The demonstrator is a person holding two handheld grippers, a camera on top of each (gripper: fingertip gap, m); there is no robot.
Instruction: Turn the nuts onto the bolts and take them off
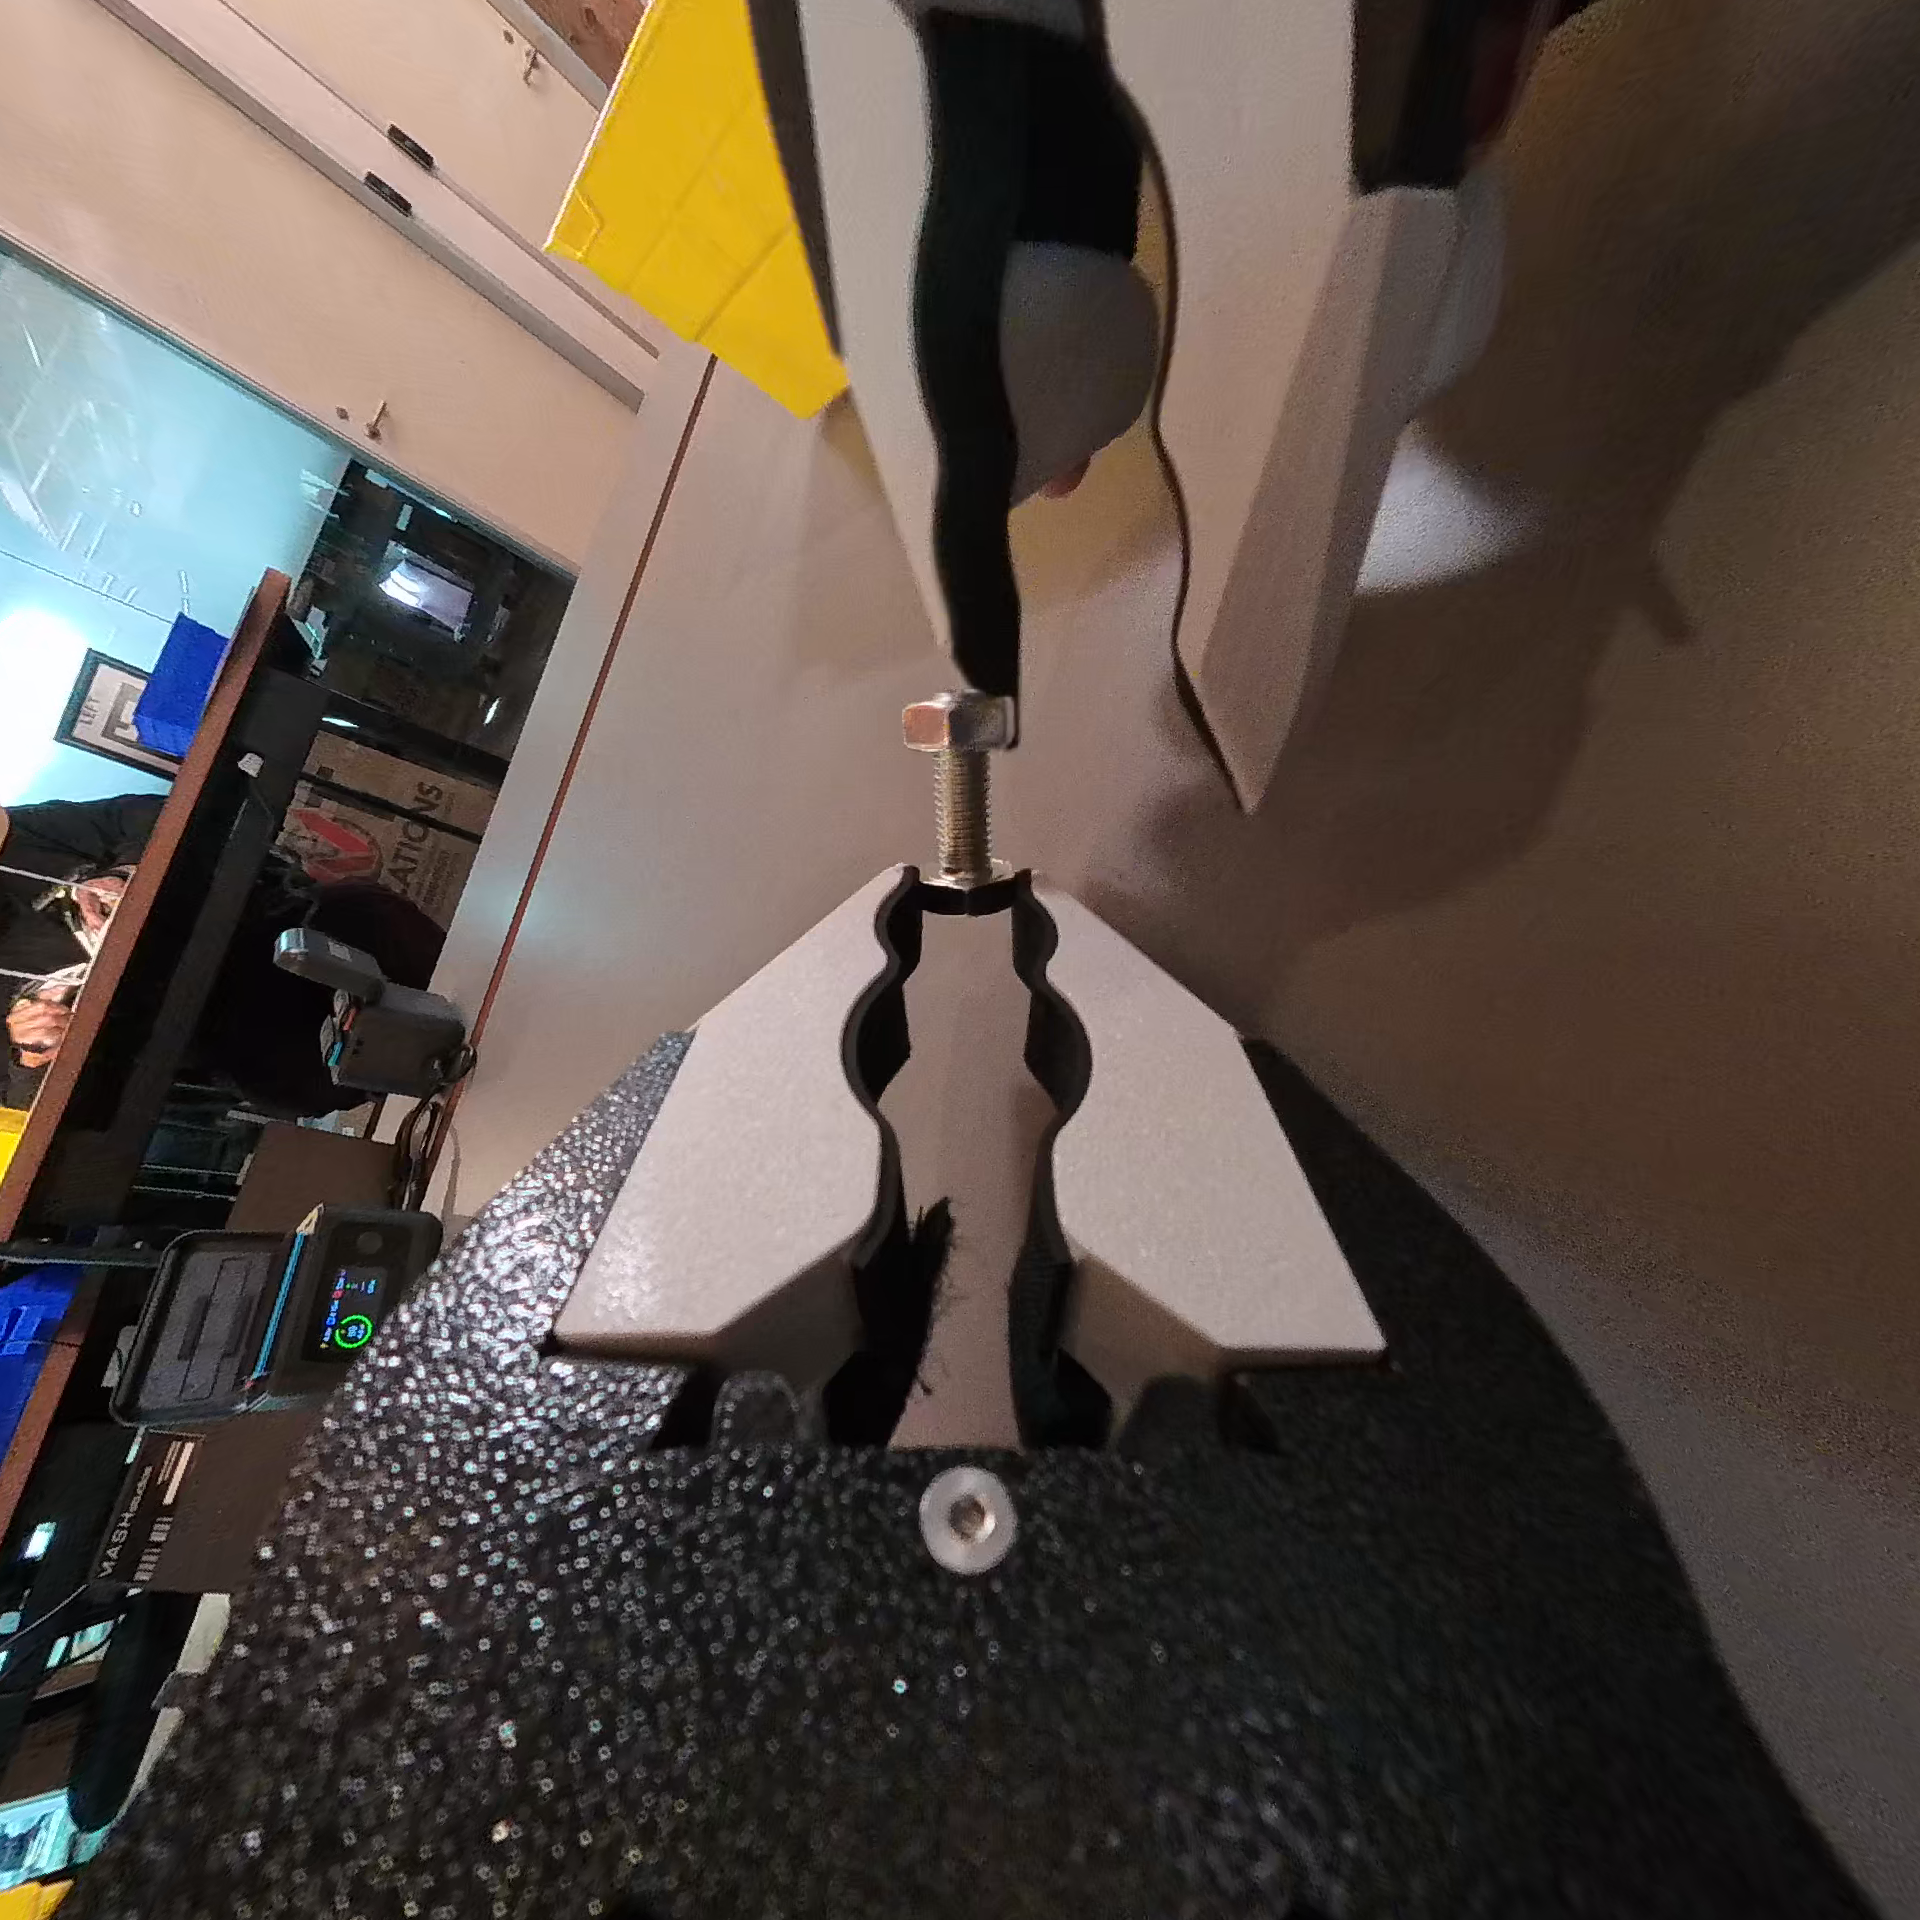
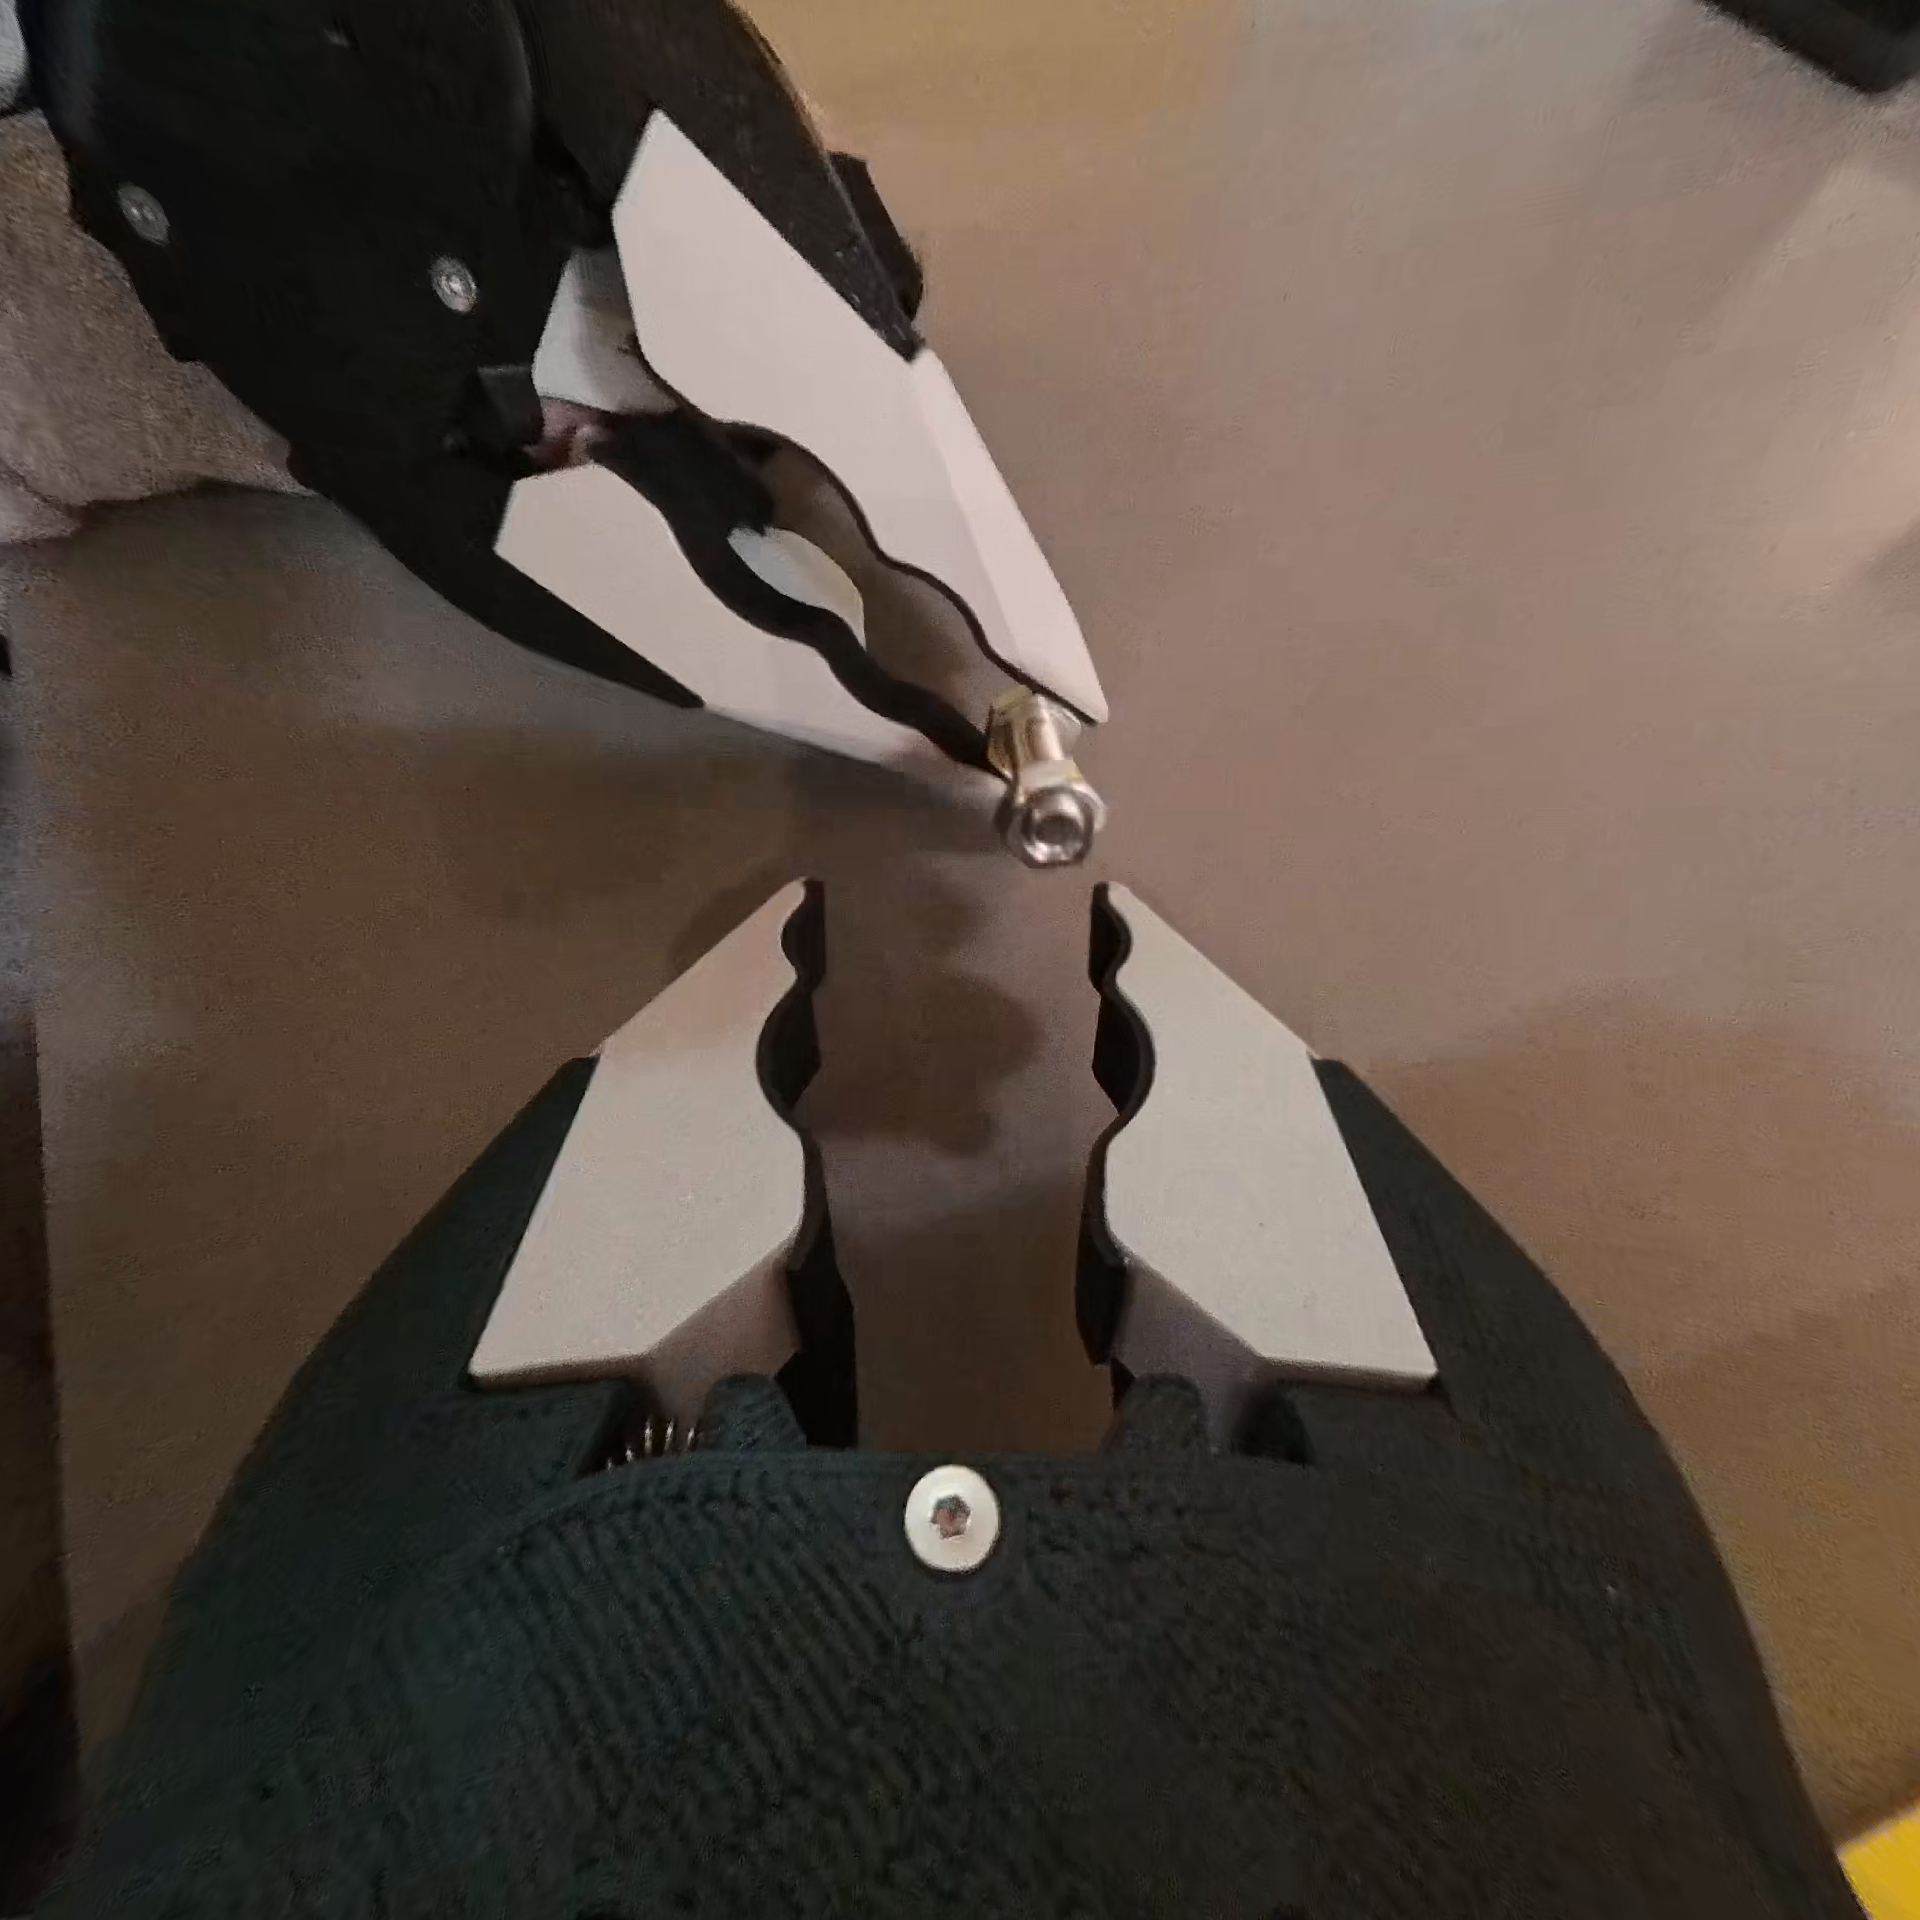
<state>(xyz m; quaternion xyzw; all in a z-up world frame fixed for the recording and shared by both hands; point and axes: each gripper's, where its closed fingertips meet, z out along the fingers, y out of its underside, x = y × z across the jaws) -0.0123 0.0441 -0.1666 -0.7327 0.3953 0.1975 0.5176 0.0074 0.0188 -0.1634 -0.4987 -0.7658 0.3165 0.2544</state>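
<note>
Black textured housing fills the foreground of the left wrist view, and beyond it the left gripper [image 1: 968, 891] is pinched on a small hex nut [image 1: 971, 891] at its very tips. A threaded steel bolt [image 1: 961, 800] stands out of that nut, its hex head [image 1: 956, 722] farthest from the camera. The right gripper [image 2: 956, 891] is spread wide and holds nothing; in the left view one of its dark fingertips [image 1: 992, 665] appears to touch the bolt head, while the other finger stands well apart. Over a tan table [image 2: 1455, 623], the bolt head [image 2: 1047, 823] sits just ahead of the open right jaws. The turning step looks to be in hand, probably between grips. Next, the right jaws must centre on the head, close squarely, and twist without tilting the bolt.
</note>
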